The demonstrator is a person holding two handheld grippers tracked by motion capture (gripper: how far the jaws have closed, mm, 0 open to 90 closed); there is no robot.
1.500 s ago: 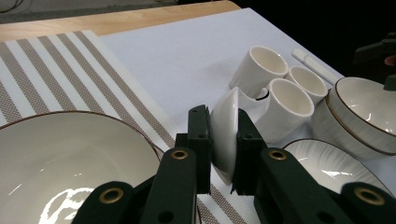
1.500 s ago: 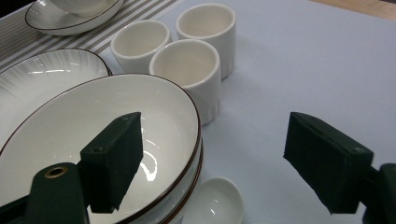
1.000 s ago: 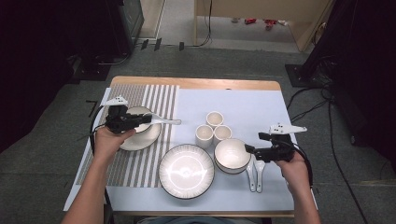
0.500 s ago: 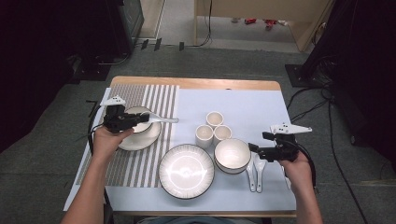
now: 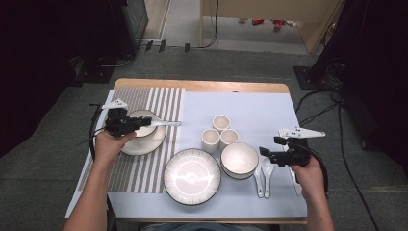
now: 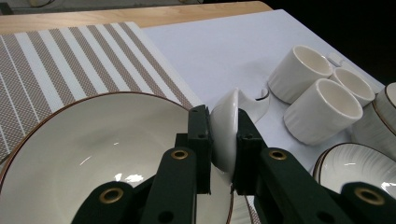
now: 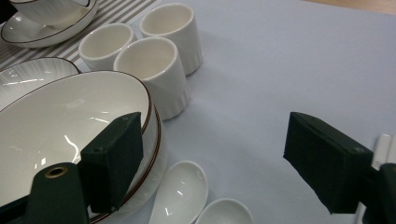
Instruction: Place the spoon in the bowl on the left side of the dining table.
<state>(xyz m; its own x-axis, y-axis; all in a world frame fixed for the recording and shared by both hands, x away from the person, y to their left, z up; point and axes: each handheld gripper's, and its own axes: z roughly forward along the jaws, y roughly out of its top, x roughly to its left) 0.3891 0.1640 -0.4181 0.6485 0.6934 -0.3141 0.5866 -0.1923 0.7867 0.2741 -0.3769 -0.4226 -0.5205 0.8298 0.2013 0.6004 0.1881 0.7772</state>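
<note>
Spoon (image 6: 229,133): clamped in left tool (image 6: 218,154), above bowl (image 5: 139,137) at bench's nine o'clock, unmoved.
Right tool (image 7: 210,163): jaws wide apart, empty; drifted toward four o'clock, over two spoons (image 5: 263,173).

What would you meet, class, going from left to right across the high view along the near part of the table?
Striped placemat → large ribbed plate → big bowl → two white spoons lying side by side → right gripper, jaws open.
</note>
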